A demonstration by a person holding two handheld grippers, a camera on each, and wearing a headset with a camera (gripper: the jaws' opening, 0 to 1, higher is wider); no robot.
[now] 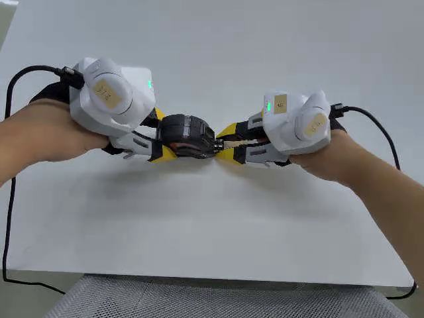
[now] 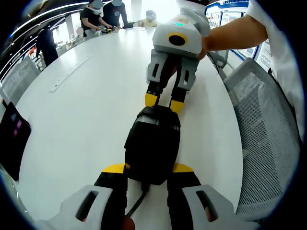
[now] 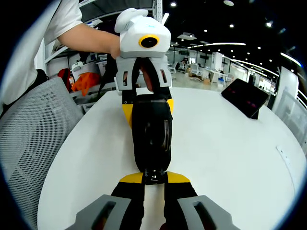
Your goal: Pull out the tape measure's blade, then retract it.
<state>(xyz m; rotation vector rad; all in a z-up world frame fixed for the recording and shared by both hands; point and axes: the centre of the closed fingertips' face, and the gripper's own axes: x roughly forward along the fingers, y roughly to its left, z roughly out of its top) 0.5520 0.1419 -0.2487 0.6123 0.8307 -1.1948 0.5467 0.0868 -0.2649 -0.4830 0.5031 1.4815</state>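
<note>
1. A person at a white table [image 1: 199,225] holds a black tape measure [image 1: 187,136] stretched between two hand-held grippers. It sits low over the near half of the table, and whether it rests on the surface cannot be told.
2. The left gripper [image 1: 161,136] is clamped on the case, with one yellow-tipped jaw pressed to each side.
3. The right gripper [image 1: 226,143] meets it head-on. Its jaws are drawn together on the hook [image 3: 154,176] at the end of the blade, right at the mouth of the case. In the head view a short pale stub of blade shows between them.
4. With so little blade showing, the pull looks like the step in hand.
   - The left grip should hold the case firm and steady.
   - The right gripper should draw straight away along the blade's own line, level and without twisting (a small hook can slip from the jaws if it is pulled at an angle).
   - A slow, even draw should stop the case from rocking in the left jaws.
5. The case is chunky and rounded, mostly black, with an orange-red patch on the face turned up in the head view. In the left gripper view a thin dark cord [image 2: 136,203] trails from its rear end toward that gripper.
</note>
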